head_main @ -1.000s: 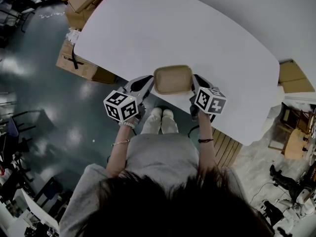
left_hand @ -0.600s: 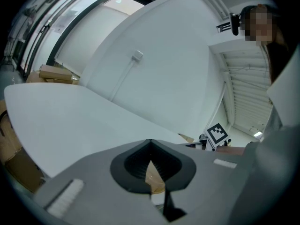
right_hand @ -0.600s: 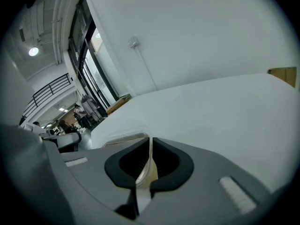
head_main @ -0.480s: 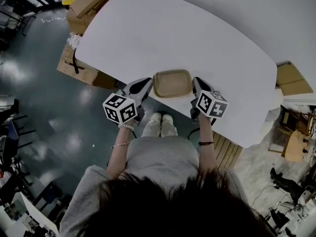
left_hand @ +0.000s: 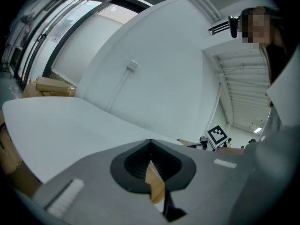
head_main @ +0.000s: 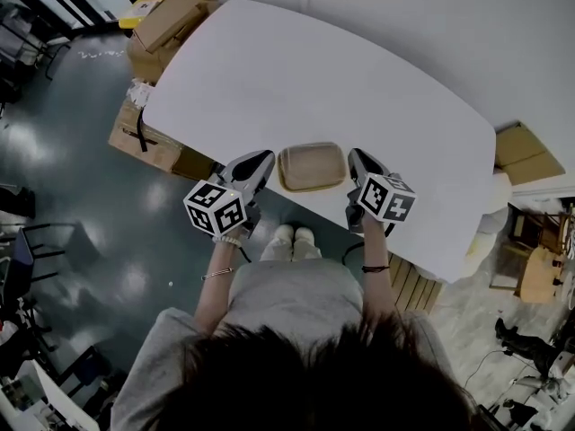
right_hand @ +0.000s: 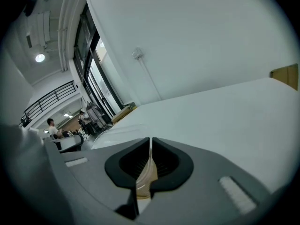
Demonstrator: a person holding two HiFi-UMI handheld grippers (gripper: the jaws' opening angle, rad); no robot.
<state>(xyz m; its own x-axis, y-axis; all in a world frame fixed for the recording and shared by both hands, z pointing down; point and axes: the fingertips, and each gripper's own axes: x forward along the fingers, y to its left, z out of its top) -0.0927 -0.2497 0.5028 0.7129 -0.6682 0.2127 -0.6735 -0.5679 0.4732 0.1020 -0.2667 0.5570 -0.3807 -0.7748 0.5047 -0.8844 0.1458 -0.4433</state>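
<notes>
A shallow tan tray (head_main: 312,167) with rounded corners is held level over the near part of the white table (head_main: 341,79). My left gripper (head_main: 266,162) is shut on its left rim, and my right gripper (head_main: 357,162) is shut on its right rim. In the left gripper view a tan strip of the tray's rim (left_hand: 155,183) is pinched between the closed jaws. In the right gripper view a thin pale edge of the tray (right_hand: 146,173) sits in the same way. I cannot tell whether the tray rests on the table or hangs just above it.
Cardboard boxes (head_main: 162,25) are stacked on the floor beyond the table's left end, and more cardboard (head_main: 519,155) lies past its right end. The table's near edge (head_main: 269,200) runs just in front of the person's feet. Chairs and clutter line the dark floor at the left.
Both grippers keep their hold on the tray. The head view has shifted, so the table and tray sit a little lower in the picture; both gripper views tilt up slightly.
</notes>
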